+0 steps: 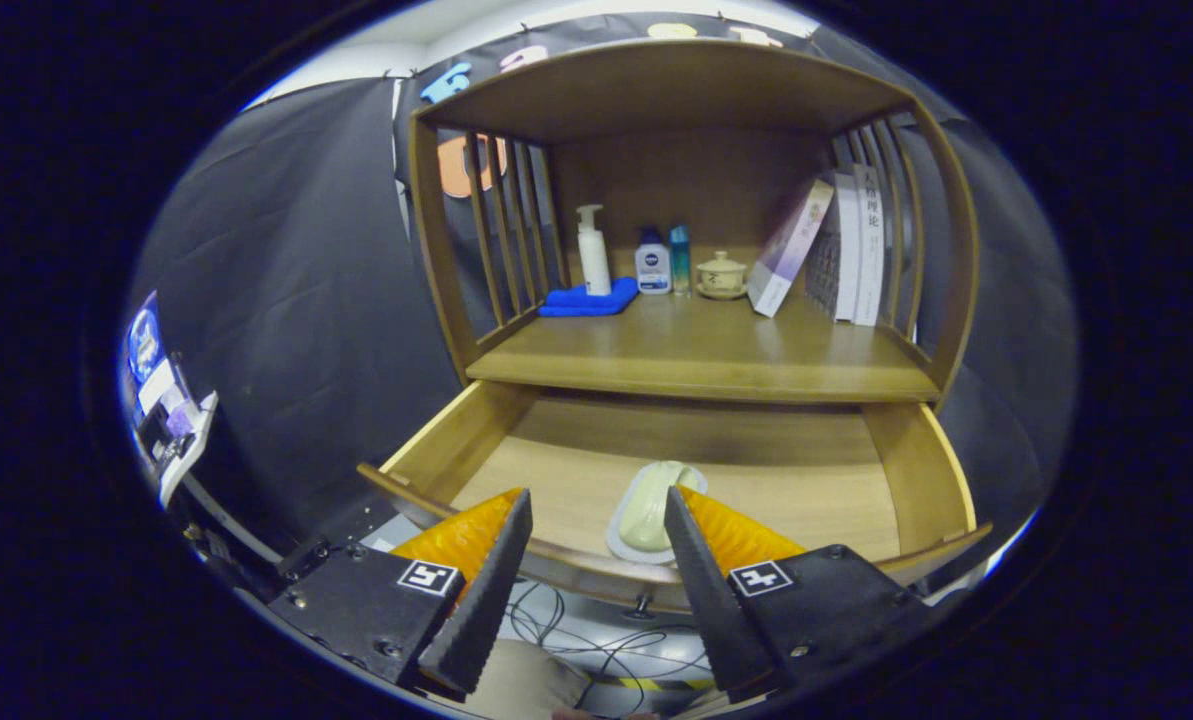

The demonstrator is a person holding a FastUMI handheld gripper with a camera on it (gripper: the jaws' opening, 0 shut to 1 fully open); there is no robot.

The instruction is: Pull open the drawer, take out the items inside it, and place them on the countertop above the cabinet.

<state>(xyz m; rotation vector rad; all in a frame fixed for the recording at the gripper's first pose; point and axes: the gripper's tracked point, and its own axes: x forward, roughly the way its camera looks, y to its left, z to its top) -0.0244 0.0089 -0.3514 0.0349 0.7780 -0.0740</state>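
Drawer [896,470] pulled open. Soap dish [651,510] with pale soap bar lies near the front rail, just ahead of the tongs [598,505]. Tongs spread apart, holding nothing. Risk: the shallow dish tips or the soap slides out if pinched off-centre. Counter [696,360] above has bare room.

pump bottle [592,250] on blue cloth [587,300], far beyond jaws | two small bottles [653,268] beside it | lidded cup [721,274] | leaning books [836,250] at right | cables [586,630] on floor below jaws
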